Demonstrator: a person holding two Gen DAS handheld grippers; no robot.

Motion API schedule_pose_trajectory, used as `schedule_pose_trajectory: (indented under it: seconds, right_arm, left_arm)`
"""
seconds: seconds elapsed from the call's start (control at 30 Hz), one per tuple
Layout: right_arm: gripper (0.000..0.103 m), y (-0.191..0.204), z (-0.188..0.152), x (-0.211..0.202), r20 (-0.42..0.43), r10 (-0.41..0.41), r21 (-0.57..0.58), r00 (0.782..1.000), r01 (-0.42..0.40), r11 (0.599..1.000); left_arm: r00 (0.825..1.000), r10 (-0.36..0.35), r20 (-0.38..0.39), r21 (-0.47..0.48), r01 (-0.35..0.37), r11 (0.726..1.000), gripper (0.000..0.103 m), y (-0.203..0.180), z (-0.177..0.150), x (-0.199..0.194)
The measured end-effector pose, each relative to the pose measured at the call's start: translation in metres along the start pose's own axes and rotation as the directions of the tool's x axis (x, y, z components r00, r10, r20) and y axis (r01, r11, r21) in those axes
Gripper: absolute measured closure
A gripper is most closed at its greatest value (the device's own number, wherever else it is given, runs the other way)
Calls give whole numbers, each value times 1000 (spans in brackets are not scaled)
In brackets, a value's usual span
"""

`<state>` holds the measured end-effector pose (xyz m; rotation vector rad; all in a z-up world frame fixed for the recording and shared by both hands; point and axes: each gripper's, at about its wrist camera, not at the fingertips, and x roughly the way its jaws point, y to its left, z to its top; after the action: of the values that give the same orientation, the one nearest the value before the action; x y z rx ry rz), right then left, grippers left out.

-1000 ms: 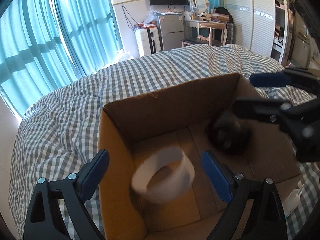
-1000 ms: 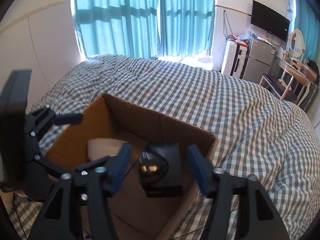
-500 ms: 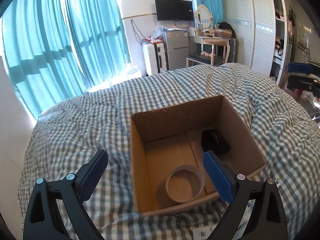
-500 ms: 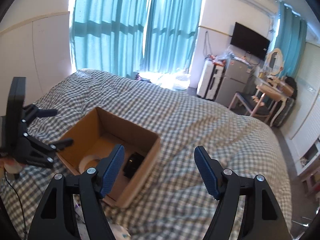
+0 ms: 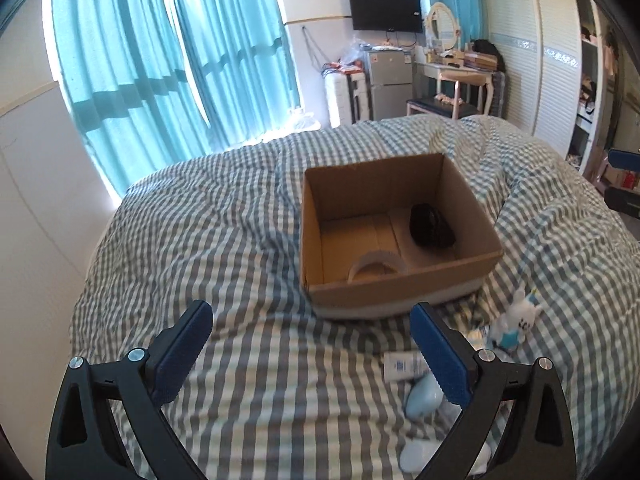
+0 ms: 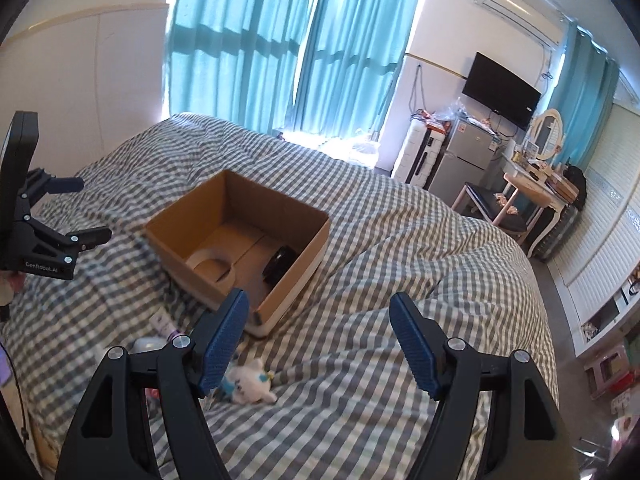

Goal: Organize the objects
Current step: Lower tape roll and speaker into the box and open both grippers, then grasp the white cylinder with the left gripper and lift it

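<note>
An open cardboard box (image 5: 472, 216) (image 6: 180, 212) stands on the checked bed. Inside lie a white tape roll (image 5: 378, 265) (image 6: 212, 265) and a black object (image 5: 432, 226) (image 6: 279, 264). My left gripper (image 5: 312, 350) is open and empty, held back from the box's near side; it also shows at the left of the right wrist view (image 6: 80, 210). My right gripper (image 6: 320, 338) is open and empty, above the bed near the box; its fingers (image 5: 624, 158) show at the right edge. A small white plush toy (image 5: 516, 320) (image 6: 250, 378), a white tube (image 5: 402, 366) and a pale blue object (image 5: 424, 398) lie in front of the box.
The checked quilt (image 5: 240, 240) covers the whole bed. Teal curtains (image 6: 280, 40) hang behind it. A fridge (image 6: 466, 160), a suitcase (image 6: 416, 152), a dressing table with a stool (image 6: 528, 192) and a wardrobe (image 5: 552, 60) stand beyond the far side.
Both grippers have pulled up and back from inside the box. The tape roll and the black object, dropped a second ago, now lie still on the box floor.
</note>
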<state>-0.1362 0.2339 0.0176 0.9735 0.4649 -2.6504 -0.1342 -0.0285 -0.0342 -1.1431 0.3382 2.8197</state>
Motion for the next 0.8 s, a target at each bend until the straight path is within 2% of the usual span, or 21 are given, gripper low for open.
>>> schedule_pose_trajectory:
  seconds: [0.1,0.2,0.33,0.47,0.53,0.67,0.8]
  right_arm:
    - [24,14,-21,2,-23,27,-9,999,-27,1000]
    - [23,27,-44,9,-56,53,10,997,-52,999]
    - [23,48,-75,24,-101,93,45,990,-89,995]
    - [23,54,-97,37,-122,106,98,987,-95,991]
    - [23,53,-104,42,-131,87,102,987,-74,992]
    - [23,49,-113,51,-134,83,134,987,-65,989]
    - [23,43,-118,53,-124,83,175,989,-61,983]
  left_arm:
    - [999,24,-31,-47,-25,999,2,-7,-25,-5]
    - [997,45,-60,-88,-51,995,2,-17,-50,-3]
    - [995,57,-87,-87,-64,994,1,-40,-80,4]
    - [990,25,-137,-104,-40,994,1,-54,-105,12]
    - [985,-4,-171,-88,-12,996,2,-65,-115,17]
    - [982,-19,-186,-42,11,999,0,-79,-126,24]
    - [970,-104,-221,-74,89,993,0,-88,-127,33]
